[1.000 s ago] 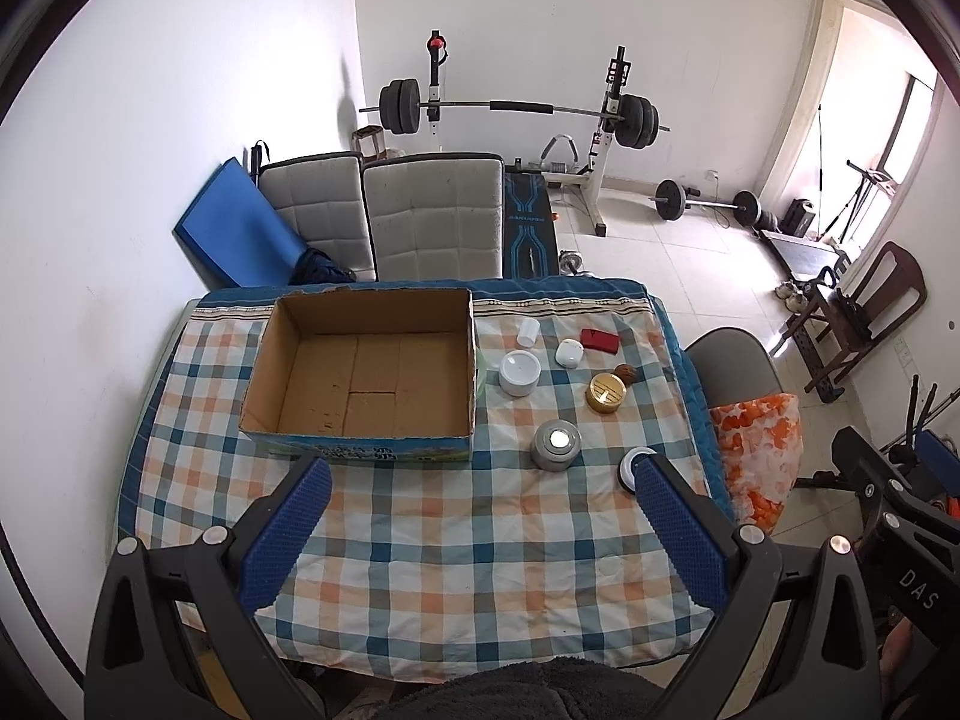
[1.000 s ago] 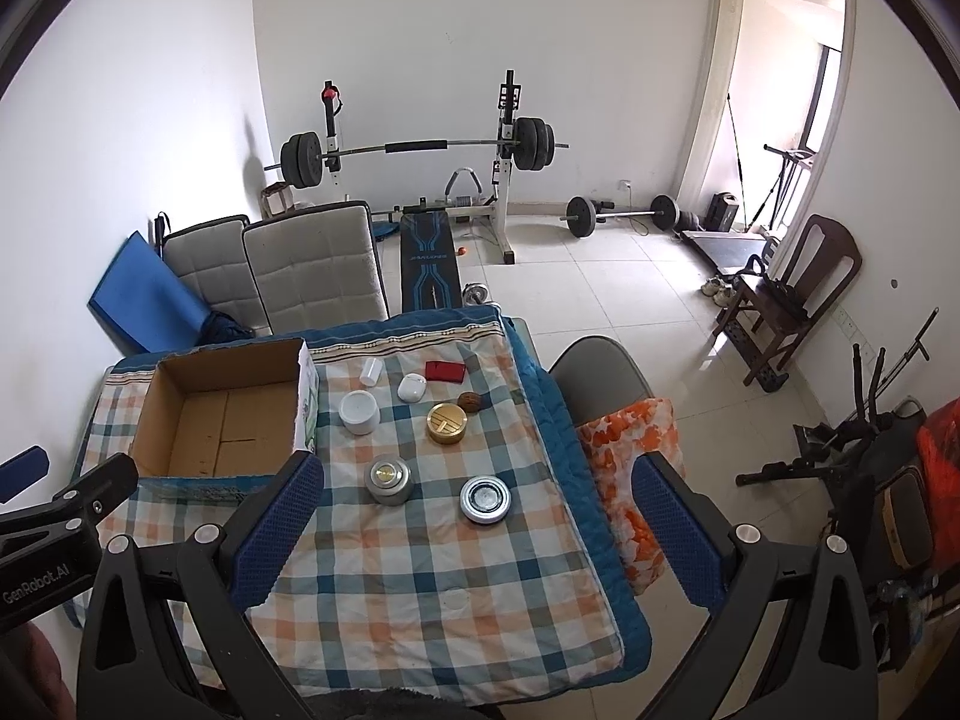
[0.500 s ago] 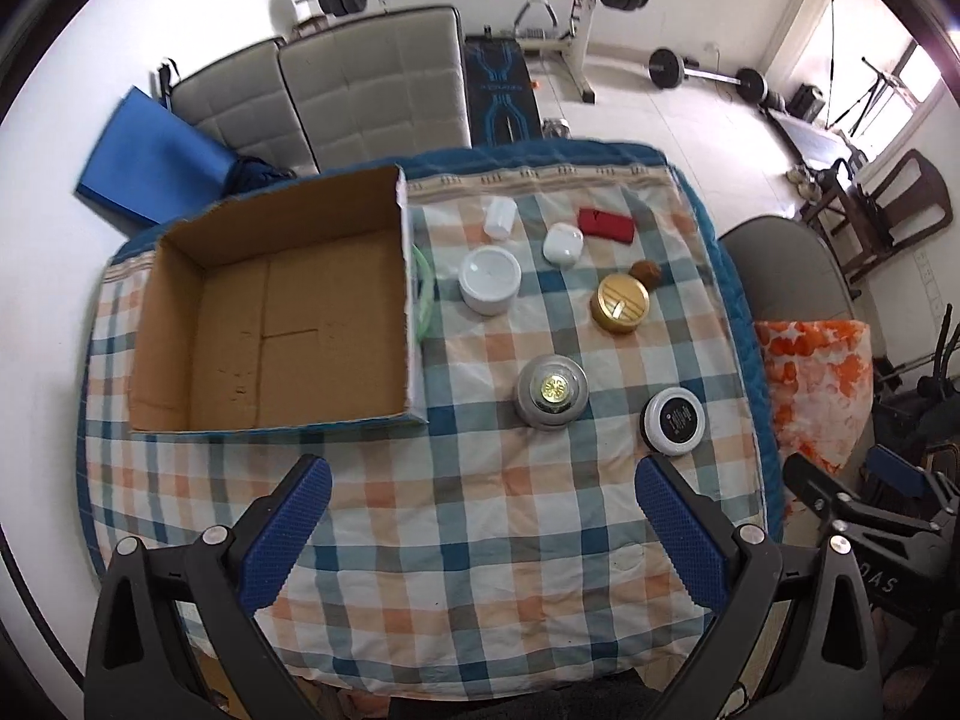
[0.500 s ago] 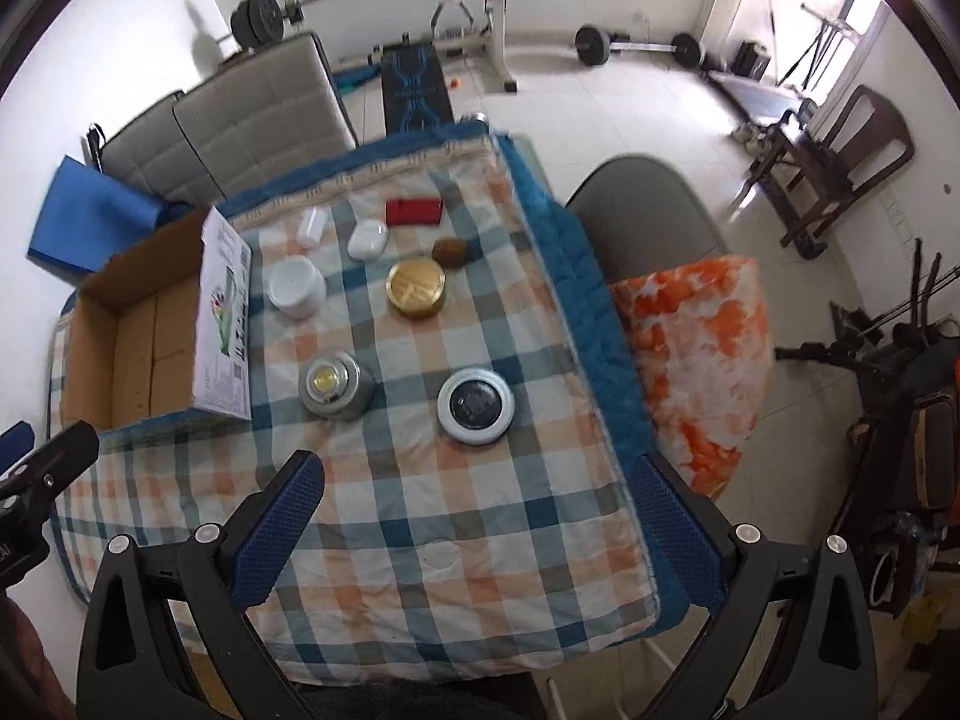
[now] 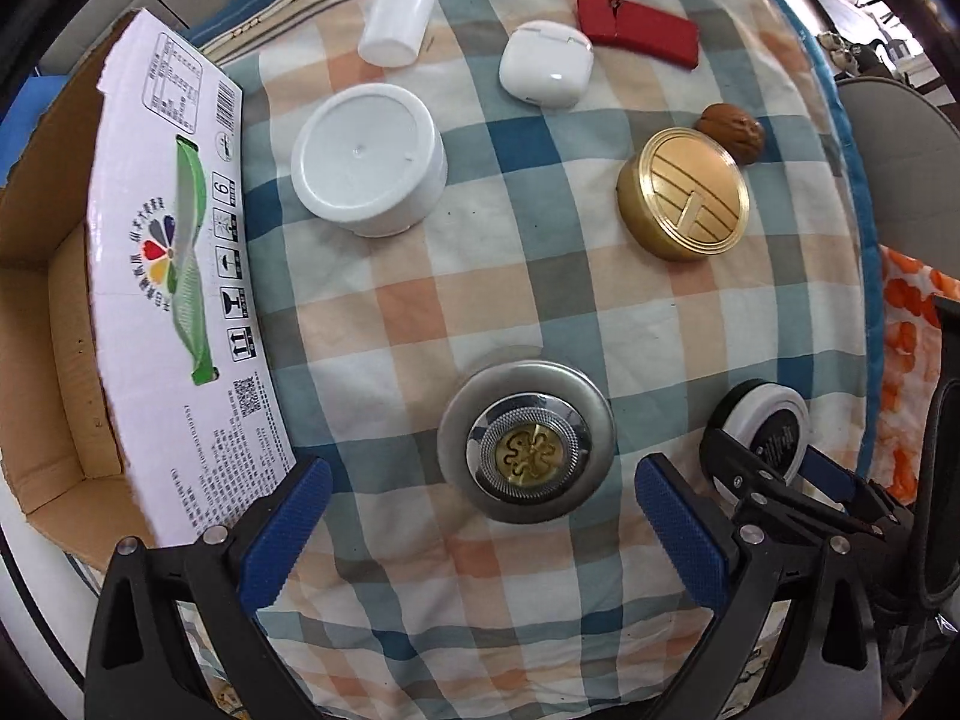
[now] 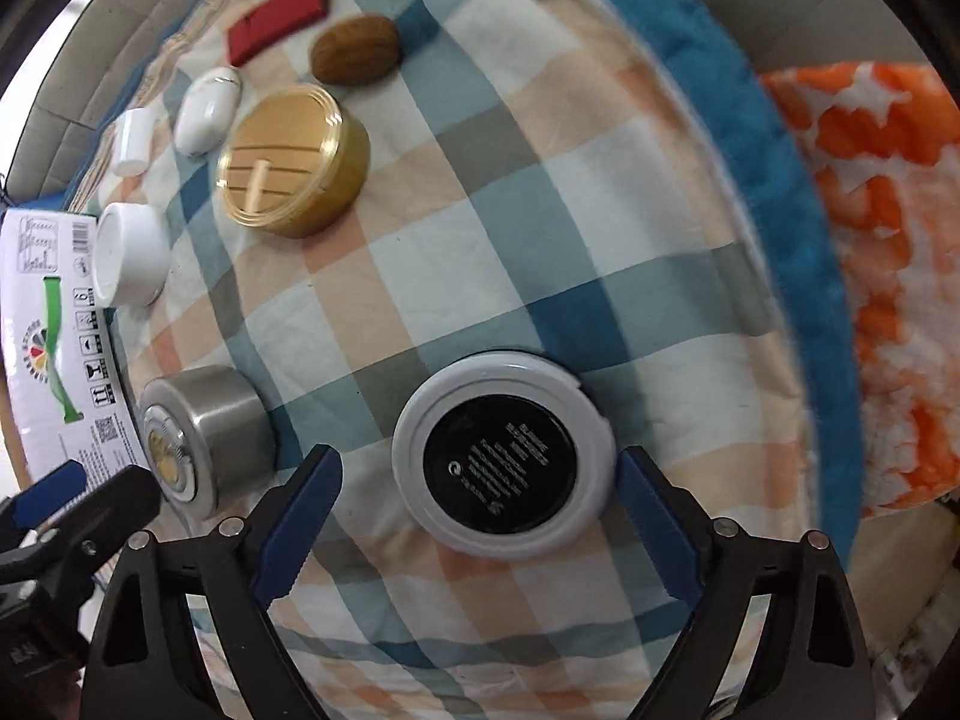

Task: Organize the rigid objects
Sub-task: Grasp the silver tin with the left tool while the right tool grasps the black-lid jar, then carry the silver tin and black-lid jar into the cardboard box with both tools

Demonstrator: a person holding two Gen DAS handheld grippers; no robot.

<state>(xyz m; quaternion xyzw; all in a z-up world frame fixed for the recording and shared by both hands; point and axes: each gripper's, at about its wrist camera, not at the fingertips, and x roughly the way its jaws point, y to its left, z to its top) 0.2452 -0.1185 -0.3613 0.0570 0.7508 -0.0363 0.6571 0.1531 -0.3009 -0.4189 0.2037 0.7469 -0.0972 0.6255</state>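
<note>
Both pairs of blue-padded fingers stand wide apart and hold nothing. Those of the right gripper (image 6: 477, 516) straddle the round white-rimmed jar with a black printed lid (image 6: 503, 461): the right pad looks to be at or just beside the rim, while the left pad is clear of it with checked tablecloth (image 6: 540, 210) showing between. The left gripper (image 5: 480, 528) hangs over the near edge of the brushed-steel round tin with a brass-centred knob (image 5: 527, 443), its pads either side and not touching.

Nothing has gone into the open cardboard box (image 5: 54, 312) at the left edge of the table, as far as its visible floor shows. Farther back lie the gold ribbed round tin (image 5: 685, 192), the brown walnut (image 5: 732, 133) touching or just beside it, the white earbud case (image 5: 546, 63), the flat red case (image 5: 637, 36), the small white cap (image 5: 396, 25) and the wide white plastic lid (image 5: 369, 162).

I judge the main risk to be an off-centre squeeze on the black-lidded jar: with one pad nearer than the other, closing would shove it sideways over the loose, wrinkled cloth before it is clamped. Both targets are low, round and smooth, so a shallow bite could let them squirt out or tilt. The two grippers also sit close together, so they could knock each other on the lift.
</note>
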